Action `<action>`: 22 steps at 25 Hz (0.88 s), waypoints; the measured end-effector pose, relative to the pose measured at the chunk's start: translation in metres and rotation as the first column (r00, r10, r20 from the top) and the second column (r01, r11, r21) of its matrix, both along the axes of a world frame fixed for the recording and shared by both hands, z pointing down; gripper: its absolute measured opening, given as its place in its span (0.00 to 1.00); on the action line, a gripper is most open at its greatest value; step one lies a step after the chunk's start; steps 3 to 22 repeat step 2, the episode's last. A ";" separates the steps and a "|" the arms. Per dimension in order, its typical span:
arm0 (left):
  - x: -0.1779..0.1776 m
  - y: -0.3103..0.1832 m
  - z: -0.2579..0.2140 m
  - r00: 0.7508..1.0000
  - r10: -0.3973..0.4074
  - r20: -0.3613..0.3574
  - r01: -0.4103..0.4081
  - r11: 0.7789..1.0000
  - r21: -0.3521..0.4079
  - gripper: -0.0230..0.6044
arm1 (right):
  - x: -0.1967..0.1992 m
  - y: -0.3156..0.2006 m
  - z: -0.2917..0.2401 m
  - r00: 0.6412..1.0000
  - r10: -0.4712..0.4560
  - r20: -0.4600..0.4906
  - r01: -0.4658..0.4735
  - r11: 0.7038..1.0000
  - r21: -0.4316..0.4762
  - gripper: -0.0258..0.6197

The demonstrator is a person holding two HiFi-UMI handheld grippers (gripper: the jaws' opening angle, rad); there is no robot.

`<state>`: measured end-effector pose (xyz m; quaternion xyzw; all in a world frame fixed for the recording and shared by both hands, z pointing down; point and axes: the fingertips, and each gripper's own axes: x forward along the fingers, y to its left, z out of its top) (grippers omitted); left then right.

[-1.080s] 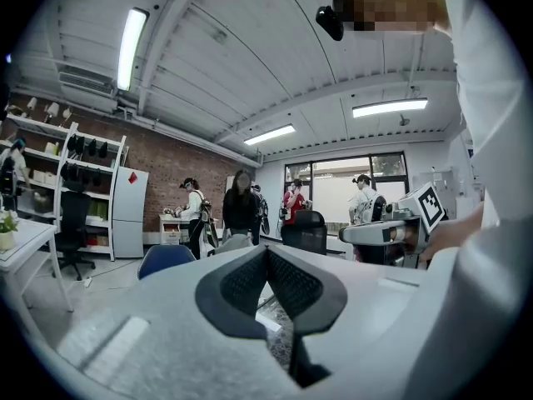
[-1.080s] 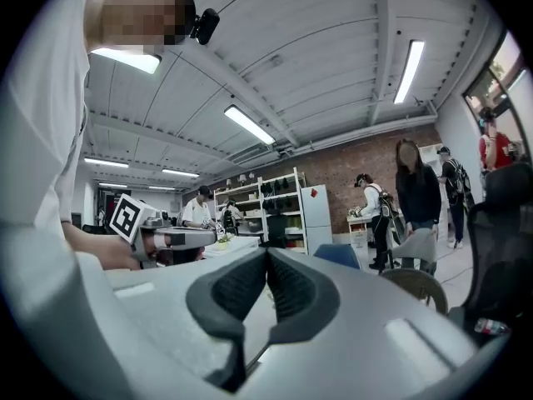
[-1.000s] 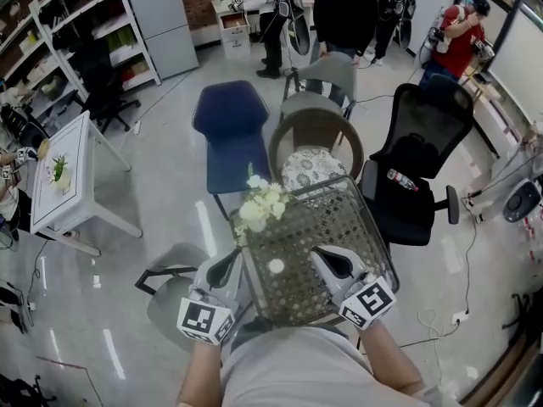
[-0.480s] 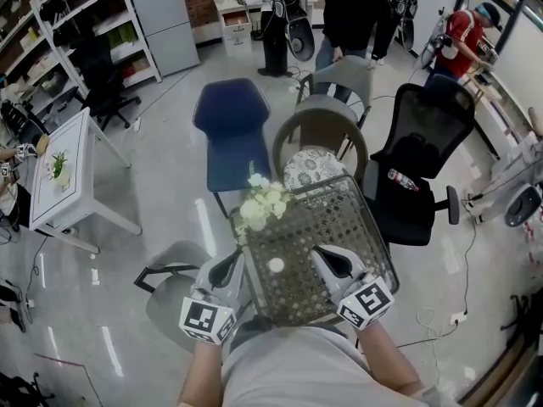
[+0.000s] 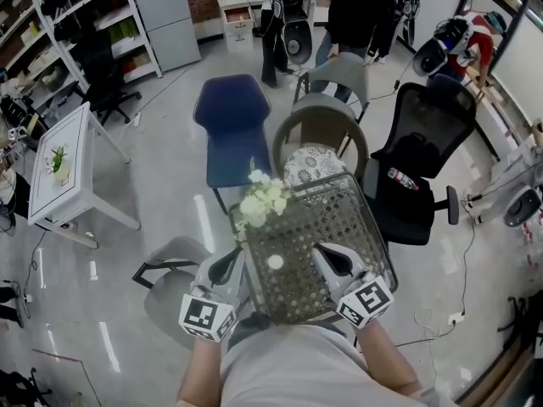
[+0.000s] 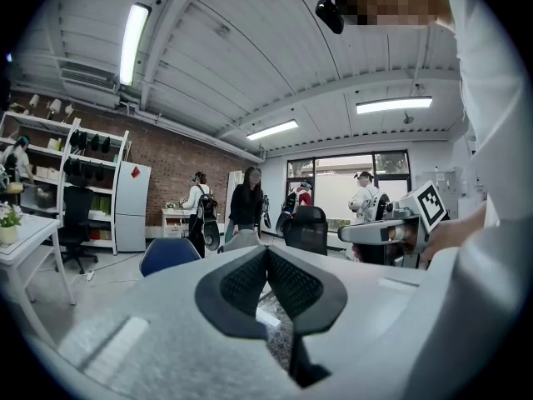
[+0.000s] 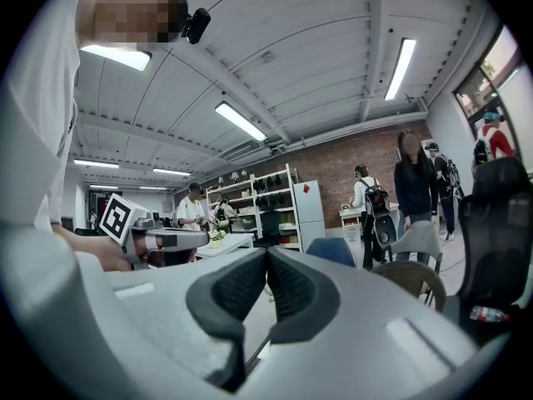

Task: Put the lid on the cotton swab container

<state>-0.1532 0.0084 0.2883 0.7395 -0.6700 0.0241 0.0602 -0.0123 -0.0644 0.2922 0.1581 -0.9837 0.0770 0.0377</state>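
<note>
White cotton swab container (image 5: 275, 263) between left hand-held gripper (image 5: 235, 261) and right hand-held gripper (image 5: 320, 253)

Woven-top table (image 5: 344, 220): white flowers (image 5: 265, 200) sat at far-left corner; small white round item (image 5: 275, 263) lay approx. mid-table, left of centre.

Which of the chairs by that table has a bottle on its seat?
The black office chair, right of the table: a bottle lies on its seat. The blue chair's seat is bare; the tan chair has only its patterned cushion.
</note>
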 end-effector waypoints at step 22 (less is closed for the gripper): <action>-0.001 0.001 0.000 1.000 -0.002 0.001 0.002 1.000 -0.001 0.05 | -0.001 0.001 0.000 1.000 0.001 -0.002 -0.001 1.000 0.001 0.05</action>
